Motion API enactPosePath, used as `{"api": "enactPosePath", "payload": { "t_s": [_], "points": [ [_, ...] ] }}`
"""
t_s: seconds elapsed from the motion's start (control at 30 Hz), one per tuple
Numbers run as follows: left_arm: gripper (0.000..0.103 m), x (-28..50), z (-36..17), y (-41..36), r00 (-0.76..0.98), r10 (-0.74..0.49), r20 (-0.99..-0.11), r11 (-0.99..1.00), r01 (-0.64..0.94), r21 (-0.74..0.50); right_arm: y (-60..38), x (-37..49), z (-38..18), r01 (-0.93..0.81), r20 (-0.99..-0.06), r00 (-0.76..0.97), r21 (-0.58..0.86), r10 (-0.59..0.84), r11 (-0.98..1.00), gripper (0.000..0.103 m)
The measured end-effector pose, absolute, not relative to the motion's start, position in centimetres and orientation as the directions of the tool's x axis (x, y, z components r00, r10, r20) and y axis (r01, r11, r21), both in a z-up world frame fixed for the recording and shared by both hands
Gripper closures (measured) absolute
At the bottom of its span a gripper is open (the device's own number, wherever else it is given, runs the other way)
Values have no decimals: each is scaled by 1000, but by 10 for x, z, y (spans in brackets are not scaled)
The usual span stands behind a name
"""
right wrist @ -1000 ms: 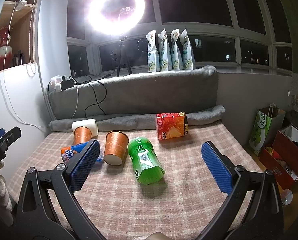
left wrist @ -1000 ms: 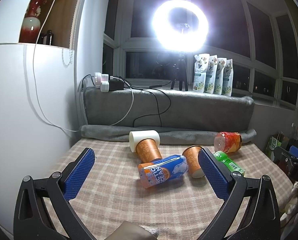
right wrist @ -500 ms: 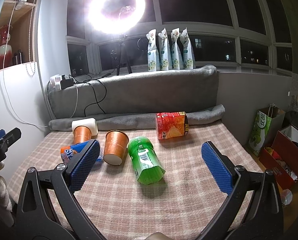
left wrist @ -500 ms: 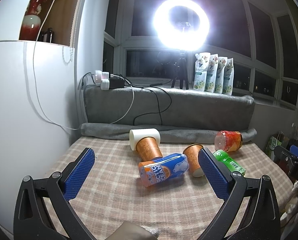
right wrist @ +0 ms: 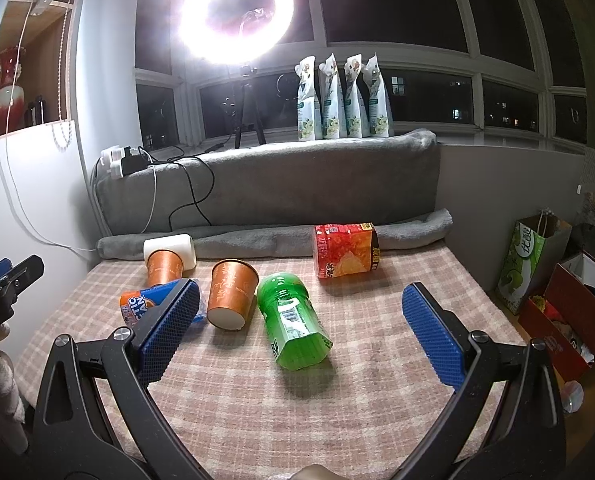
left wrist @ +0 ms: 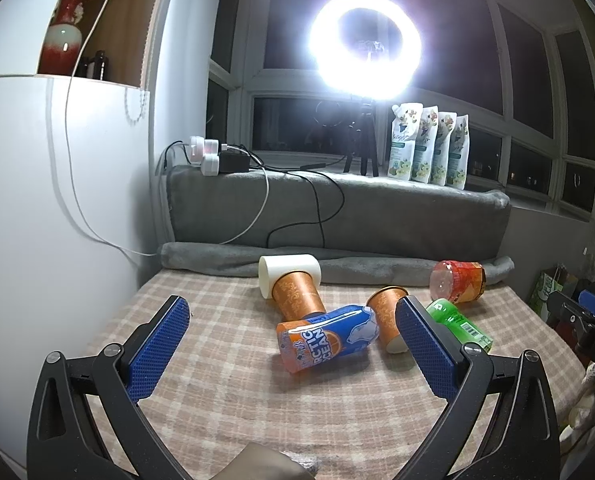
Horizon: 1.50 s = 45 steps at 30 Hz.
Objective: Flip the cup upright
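The right gripper's left finger (right wrist: 169,322) hid part of the blue can (right wrist: 145,304); the pouches' (right wrist: 343,98) print was too small to read.

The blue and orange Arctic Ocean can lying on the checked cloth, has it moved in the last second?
No. The blue and orange can lies against the orange paper cup as before; its slight shift in the left wrist view is shared by the grey cushion, so the camera moved.
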State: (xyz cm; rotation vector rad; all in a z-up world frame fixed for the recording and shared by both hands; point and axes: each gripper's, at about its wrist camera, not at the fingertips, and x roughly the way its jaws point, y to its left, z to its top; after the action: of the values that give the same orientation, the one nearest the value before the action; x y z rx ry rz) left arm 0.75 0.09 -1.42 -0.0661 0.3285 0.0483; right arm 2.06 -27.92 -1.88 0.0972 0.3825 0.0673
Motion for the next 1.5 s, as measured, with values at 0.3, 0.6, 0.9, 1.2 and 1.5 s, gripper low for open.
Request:
{"api": "enactPosePath", "payload": {
  "t_s": [0.3, 0.6, 0.9, 1.2, 1.5],
  "points": [
    [1, 11, -13, 3, 944, 36, -328, 996, -59, -60, -276, 27, -19, -47, -371, 925, 103, 82, 994, 0],
    [1, 16, -13, 7, 939, 39, -342, 996, -65, -65, -272, 36, -19, -62, -386, 918, 103, 97, 993, 0],
    [1, 28, -21, 14, 926, 41, -376, 995, -70, -64, -259, 59, -20, -118, -422, 895, 98, 148, 988, 0],
    [1, 39, -35, 31, 898, 51, -437, 992, -95, -78, -227, 101, -22, -238, -483, 840, 82, 247, 968, 0],
    [1, 46, -67, 65, 828, 19, -560, 981, -123, -148, -179, 168, -36, -376, -594, 706, 148, 386, 915, 0]
  ]
}}
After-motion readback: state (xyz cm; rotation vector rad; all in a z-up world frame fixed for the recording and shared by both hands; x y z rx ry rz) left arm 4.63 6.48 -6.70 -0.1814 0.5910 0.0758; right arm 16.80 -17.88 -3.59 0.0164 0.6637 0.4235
